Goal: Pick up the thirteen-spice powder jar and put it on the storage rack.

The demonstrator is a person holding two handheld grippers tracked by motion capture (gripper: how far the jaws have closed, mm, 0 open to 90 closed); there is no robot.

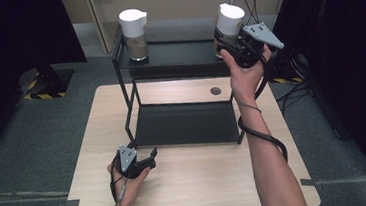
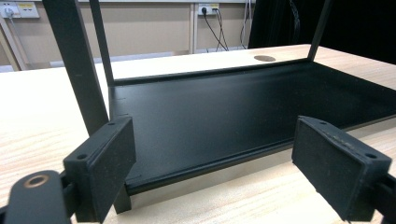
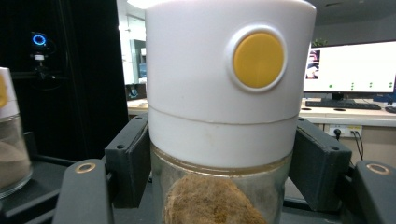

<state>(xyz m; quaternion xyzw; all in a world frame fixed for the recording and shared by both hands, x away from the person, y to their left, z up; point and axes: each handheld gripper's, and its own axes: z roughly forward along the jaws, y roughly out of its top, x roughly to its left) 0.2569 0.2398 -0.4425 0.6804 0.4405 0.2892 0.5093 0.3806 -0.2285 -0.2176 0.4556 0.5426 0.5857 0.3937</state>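
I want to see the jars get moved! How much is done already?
Nothing looks finished yet: the lower shelf is bare. Right now the right gripper is shut on one white-lidded jar at the top shelf. The other jar still stands there, and the left gripper waits open.

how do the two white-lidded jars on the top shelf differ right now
The right jar is clamped between the right gripper's jaws at the shelf's right end; the left jar stands free, untouched, at the left end. The right jar's glass is largely hidden by the gripper; the left jar's shows fully. Both have white lids and brownish contents.
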